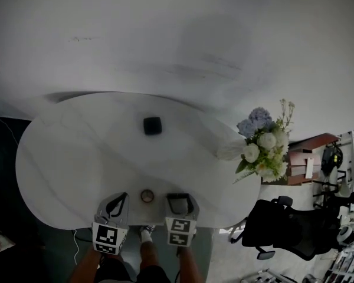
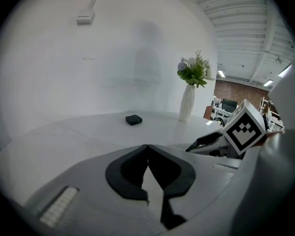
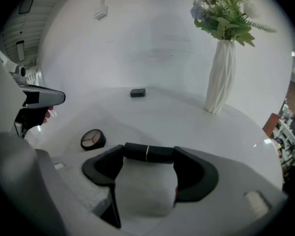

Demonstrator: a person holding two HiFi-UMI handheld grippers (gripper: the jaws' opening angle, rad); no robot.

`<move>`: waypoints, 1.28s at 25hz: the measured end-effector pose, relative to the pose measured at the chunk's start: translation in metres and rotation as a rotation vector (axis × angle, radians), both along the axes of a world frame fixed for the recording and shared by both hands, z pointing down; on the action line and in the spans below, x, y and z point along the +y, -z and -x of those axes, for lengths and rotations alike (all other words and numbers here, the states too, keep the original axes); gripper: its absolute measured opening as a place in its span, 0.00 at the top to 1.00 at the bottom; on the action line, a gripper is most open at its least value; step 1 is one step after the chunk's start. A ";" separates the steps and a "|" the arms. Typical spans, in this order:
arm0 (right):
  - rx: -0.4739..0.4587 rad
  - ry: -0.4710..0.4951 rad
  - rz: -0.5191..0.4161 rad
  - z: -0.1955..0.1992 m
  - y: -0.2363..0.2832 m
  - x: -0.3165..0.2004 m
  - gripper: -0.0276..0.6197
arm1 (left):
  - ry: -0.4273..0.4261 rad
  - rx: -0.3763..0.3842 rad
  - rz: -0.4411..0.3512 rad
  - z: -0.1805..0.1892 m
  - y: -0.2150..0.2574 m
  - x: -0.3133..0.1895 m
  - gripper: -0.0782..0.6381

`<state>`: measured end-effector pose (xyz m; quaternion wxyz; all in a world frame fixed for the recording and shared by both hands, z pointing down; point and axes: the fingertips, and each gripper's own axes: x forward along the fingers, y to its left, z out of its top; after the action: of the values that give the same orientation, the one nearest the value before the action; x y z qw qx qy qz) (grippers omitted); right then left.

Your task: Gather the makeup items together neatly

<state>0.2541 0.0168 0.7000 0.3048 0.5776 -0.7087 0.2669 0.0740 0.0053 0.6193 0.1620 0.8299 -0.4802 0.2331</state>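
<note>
Lipstick tube (image 3: 148,152), black with a thin gold band, sits crosswise, clamped between the jaw tips of the right gripper (image 1: 181,200) over the near edge of the white table (image 1: 71,152). A round compact (image 1: 147,196) rests just left of it, and a square black case (image 1: 152,125) lies well beyond. The left gripper (image 2: 147,149) has its jaws pressed together, holding nothing.

There's a black lipstick tube (image 3: 148,153) with a thin gold band, held crosswise and pinched end to end in your right gripper (image 3: 148,157), close to the tabletop's near edge. Just to its left, a small round compact (image 3: 93,139) with a dark rim sits flat by that same edge, its pale three-part face up. Well apart, near the tabletop's middle, a black square case (image 1: 152,125) lies flat and closed.
</note>
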 end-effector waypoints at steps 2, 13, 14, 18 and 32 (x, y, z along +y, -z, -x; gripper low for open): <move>-0.006 -0.009 0.000 0.000 -0.001 0.000 0.46 | -0.002 -0.002 0.002 0.000 -0.001 -0.001 0.88; 0.001 -0.015 0.010 0.001 -0.003 0.002 0.46 | 0.001 0.000 0.003 0.005 -0.001 0.000 0.88; 0.001 -0.012 0.015 0.001 -0.003 0.002 0.46 | 0.001 0.001 0.001 0.005 -0.001 0.000 0.88; 0.003 -0.016 0.024 0.000 -0.002 0.002 0.46 | 0.001 0.004 -0.012 0.005 0.006 0.000 0.88; -0.008 -0.035 -0.086 -0.008 0.063 -0.009 0.46 | 0.008 0.014 -0.119 0.007 0.065 -0.007 0.88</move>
<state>0.2618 0.0082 0.6374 0.2723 0.6015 -0.7104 0.2437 0.0665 -0.0014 0.5545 0.1168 0.8378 -0.4954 0.1975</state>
